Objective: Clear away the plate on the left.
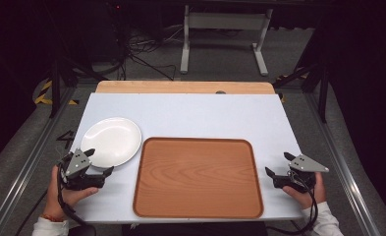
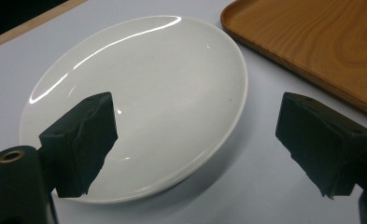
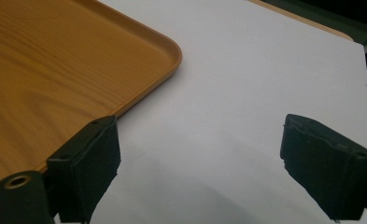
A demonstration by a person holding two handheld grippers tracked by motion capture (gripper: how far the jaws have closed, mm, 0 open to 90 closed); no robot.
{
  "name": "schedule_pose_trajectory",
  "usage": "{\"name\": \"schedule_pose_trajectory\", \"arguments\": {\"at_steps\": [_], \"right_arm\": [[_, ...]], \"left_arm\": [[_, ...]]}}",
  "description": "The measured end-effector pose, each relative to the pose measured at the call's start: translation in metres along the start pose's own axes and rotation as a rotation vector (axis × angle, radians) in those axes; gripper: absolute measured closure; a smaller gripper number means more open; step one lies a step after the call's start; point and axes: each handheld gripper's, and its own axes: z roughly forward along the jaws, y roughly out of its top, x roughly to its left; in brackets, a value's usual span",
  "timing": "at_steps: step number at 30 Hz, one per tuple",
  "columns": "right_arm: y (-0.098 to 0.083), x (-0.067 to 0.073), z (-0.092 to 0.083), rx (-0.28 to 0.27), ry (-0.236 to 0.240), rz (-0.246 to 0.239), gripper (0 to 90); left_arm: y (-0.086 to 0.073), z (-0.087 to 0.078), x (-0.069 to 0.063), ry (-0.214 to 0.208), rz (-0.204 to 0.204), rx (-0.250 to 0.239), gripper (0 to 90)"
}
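A white round plate (image 1: 111,141) lies on the white tabletop at the left, empty. Beside it on the right rests a wooden tray (image 1: 198,177), also empty. My left gripper (image 1: 98,162) is at the plate's near edge, open; in the left gripper view its jaws straddle the rim of the plate (image 2: 139,98), one over the plate and one over bare table, without touching it. My right gripper (image 1: 279,164) is open just right of the tray, with bare table between its jaws and the tray's corner (image 3: 167,51) ahead on its left.
The white table (image 1: 190,110) has a wooden strip along its far edge. Beyond it stand a white frame leg (image 1: 185,44) and cables on a grey floor. Metal rails run along both sides of the table.
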Motion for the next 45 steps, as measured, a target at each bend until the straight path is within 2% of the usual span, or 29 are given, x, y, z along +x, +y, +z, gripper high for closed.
{"name": "schedule_pose_trajectory", "arguments": {"at_steps": [6,10,12,16,22,23,26,28,30,32,33,34,38,39,41,43,44,45], "right_arm": [[0.003,0.003,-0.002,-0.008,-0.002,-0.016,12.7],[0.004,0.005,-0.002,-0.007,-0.007,-0.020,12.7],[0.004,0.005,-0.002,-0.004,-0.007,-0.021,12.7],[0.003,0.004,0.000,0.001,-0.002,-0.021,12.8],[0.002,0.005,-0.002,-0.002,0.000,-0.020,12.8],[0.002,0.005,-0.002,-0.002,0.000,-0.020,12.8],[0.002,0.006,0.000,0.005,-0.002,-0.027,12.9],[0.003,0.006,0.000,0.005,-0.001,-0.026,12.9],[0.003,0.006,0.000,0.006,-0.001,-0.026,12.9],[0.003,0.006,0.001,0.008,0.001,-0.027,12.9],[0.002,0.006,0.001,0.009,0.000,-0.026,12.9],[0.002,0.006,0.001,0.009,0.004,-0.023,12.9],[0.002,0.007,0.001,0.011,0.005,-0.030,12.9],[0.002,0.007,0.001,0.011,0.004,-0.031,12.9],[0.002,0.007,0.001,0.010,0.002,-0.027,12.9],[0.002,0.006,0.001,0.010,0.003,-0.022,12.9],[0.002,0.007,0.001,0.012,0.004,-0.023,12.9],[0.002,0.007,0.002,0.015,0.005,-0.025,12.9]], "left_arm": [[-0.003,0.002,-0.006,0.000,0.048,0.033,13.8],[-0.005,0.002,-0.005,-0.011,0.038,0.032,13.3],[-0.005,0.004,-0.005,-0.011,0.045,0.040,13.0],[-0.004,0.005,-0.004,0.000,0.038,0.049,12.9],[-0.007,0.002,-0.003,-0.012,0.031,0.038,12.9],[-0.008,0.001,-0.004,-0.003,0.051,0.044,12.9],[-0.010,0.000,-0.006,0.014,0.072,0.056,12.8],[-0.009,0.001,-0.007,0.036,0.116,0.085,12.9],[-0.009,0.002,-0.009,0.044,0.120,0.092,13.4],[-0.006,0.006,-0.013,0.075,0.152,0.131,13.7],[-0.005,0.008,-0.015,0.117,0.187,0.161,13.9],[-0.004,0.009,-0.016,0.133,0.207,0.168,14.7],[-0.001,0.011,-0.019,0.166,0.244,0.181,15.6],[0.000,0.012,-0.020,0.173,0.260,0.185,16.2],[0.004,0.017,-0.021,0.208,0.318,0.209,17.0],[0.006,0.021,-0.023,0.223,0.337,0.229,18.4],[0.008,0.023,-0.024,0.230,0.371,0.241,18.9],[0.008,0.026,-0.026,0.240,0.386,0.258,19.5]]}}
